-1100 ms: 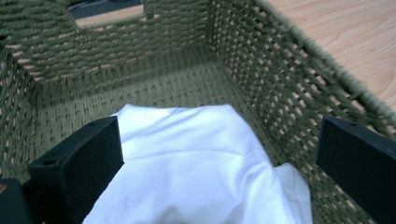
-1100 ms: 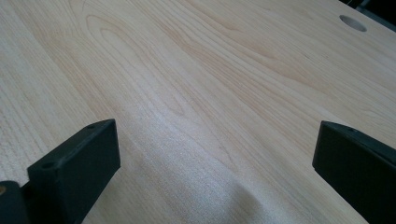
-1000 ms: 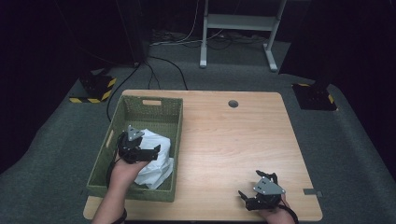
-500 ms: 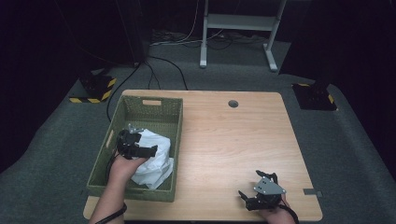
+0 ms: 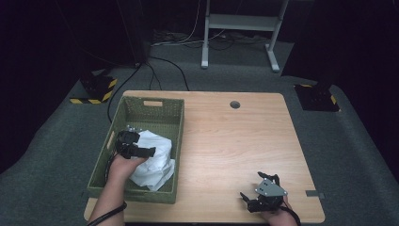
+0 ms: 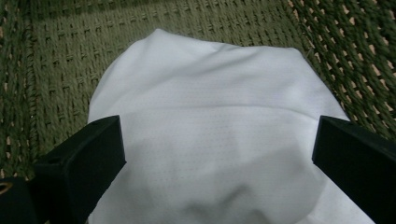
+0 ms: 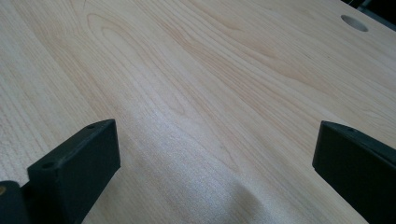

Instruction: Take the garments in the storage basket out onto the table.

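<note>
Left gripper (image 5: 136,147) fingers (image 6: 79,163) wide apart over the white cloth (image 6: 210,140); right gripper (image 5: 258,197) fingers likewise apart

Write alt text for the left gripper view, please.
A crumpled white cloth lies on the floor of a green woven basket, framed by the open black jaws of the left gripper poised just above it.

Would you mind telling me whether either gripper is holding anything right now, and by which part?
Nothing is held. The left gripper is open, its jaws spread wide over the white cloth in the green woven basket. The right gripper is open over the bare wooden table.
</note>
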### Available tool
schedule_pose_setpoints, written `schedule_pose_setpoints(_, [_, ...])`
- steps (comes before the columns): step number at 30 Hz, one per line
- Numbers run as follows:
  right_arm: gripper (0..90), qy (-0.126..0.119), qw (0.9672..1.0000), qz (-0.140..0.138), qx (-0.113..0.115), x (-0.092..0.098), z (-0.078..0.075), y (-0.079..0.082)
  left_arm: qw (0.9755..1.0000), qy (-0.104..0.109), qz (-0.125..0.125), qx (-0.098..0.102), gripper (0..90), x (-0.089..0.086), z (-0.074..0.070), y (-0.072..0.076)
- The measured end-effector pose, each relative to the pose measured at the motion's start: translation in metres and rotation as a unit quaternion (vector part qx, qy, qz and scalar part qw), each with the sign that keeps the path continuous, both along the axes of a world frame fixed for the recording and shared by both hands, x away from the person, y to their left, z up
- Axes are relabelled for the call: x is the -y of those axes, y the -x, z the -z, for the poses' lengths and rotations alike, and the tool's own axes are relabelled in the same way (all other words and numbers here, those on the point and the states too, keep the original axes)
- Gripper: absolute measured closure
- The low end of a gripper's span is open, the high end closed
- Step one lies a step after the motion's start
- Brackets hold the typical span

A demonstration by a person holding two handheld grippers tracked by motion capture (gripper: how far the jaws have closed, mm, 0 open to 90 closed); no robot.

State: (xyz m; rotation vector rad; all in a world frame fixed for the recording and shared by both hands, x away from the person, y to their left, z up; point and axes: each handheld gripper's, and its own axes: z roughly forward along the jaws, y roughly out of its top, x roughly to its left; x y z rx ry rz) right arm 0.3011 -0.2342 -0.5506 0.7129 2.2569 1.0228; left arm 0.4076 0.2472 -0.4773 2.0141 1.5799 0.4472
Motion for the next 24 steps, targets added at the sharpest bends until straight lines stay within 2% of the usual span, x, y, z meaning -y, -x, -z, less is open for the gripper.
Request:
schedule_pose_setpoints(3, [0.2,0.001,1.0000,0.000,0.000,0.000,0.000,0.000,1.0000,0.001,-0.006,-0.008,2.5,-0.004,0.003,-0.002])
schedule_pose_setpoints(6, [0.2,0.002,1.0000,0.001,0.001,0.000,0.000,0.000,0.9996,0.016,-0.007,-0.021,2.5,-0.006,0.008,-0.003])
schedule_pose_setpoints(15, [0.2,-0.002,1.0000,-0.001,0.000,0.000,0.000,0.000,0.9985,0.031,-0.011,-0.043,2.3,-0.009,0.020,-0.006])
schedule_pose_setpoints(22, [0.2,0.002,1.0000,-0.001,0.001,0.000,0.000,0.000,0.9977,0.026,0.001,-0.062,2.3,-0.005,0.026,-0.007])
schedule_pose_setpoints(24, [0.2,0.003,1.0000,-0.002,0.003,0.000,0.000,0.000,0.9975,0.017,0.002,-0.068,2.3,-0.004,0.028,-0.007])
